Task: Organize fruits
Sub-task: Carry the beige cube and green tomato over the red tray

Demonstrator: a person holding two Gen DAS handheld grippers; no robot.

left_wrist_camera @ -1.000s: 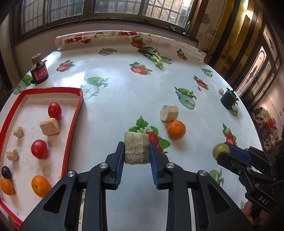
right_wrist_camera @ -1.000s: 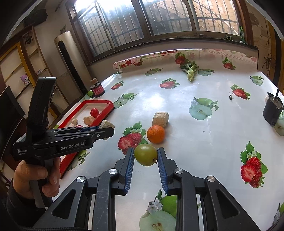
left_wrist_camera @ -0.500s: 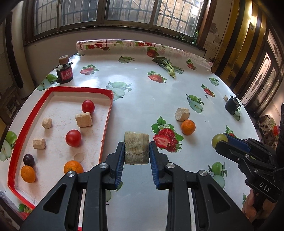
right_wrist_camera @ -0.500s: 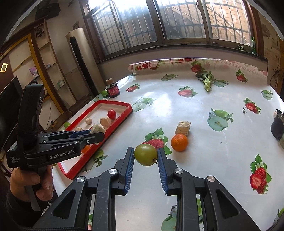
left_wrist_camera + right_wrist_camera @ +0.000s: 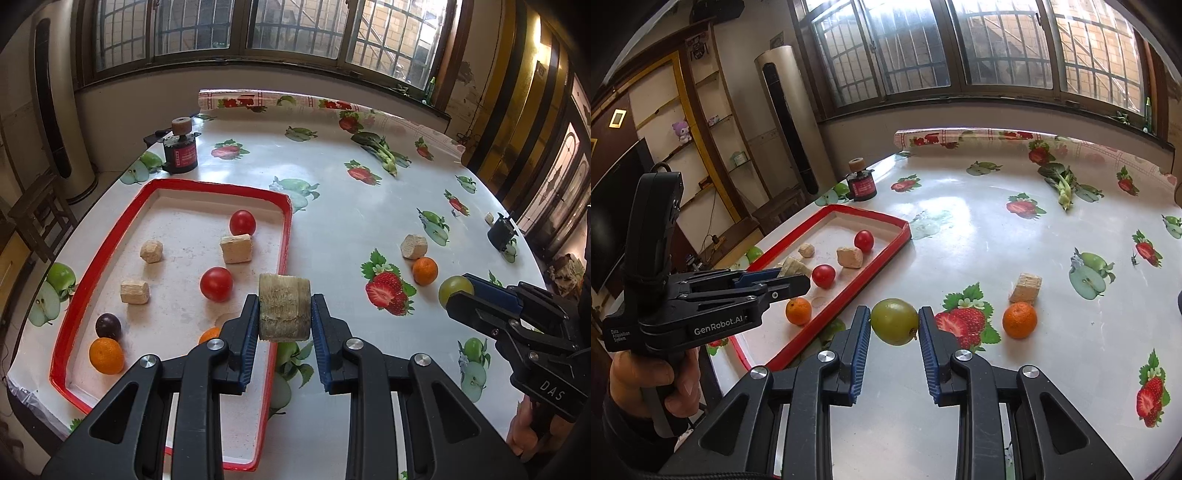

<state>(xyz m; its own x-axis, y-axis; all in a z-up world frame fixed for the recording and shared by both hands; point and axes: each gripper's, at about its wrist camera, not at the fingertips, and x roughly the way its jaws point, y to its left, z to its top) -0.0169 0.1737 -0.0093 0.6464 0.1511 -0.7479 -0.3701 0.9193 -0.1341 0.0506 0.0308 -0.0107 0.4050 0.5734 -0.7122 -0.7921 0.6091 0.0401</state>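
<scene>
Carrying two items toward the red-rimmed tray at the table's left edge. Left tongs pinching a tan fibrous block by its two flat sides, held in the air over the tray's right rim, likely so it can drop straight inside. Right tongs pinching a green round fruit, pads on opposite sides at its widest part, probably to stop it rolling out; held above the table just right of the tray's near right corner, not yet over it. Both tongs tilted down and forward, keeping loads in camera view.

Already in tray: two red tomatoes, three tan chunks, a dark plum-like fruit, two oranges, spread loosely with free floor in the middle for more. Left out on the table toward the right edge: one orange touching or just beside another tan chunk, likely next to collect. Red-labelled jar beyond the tray's far corner, leafy green vegetable near the far edge, neither in the way.
</scene>
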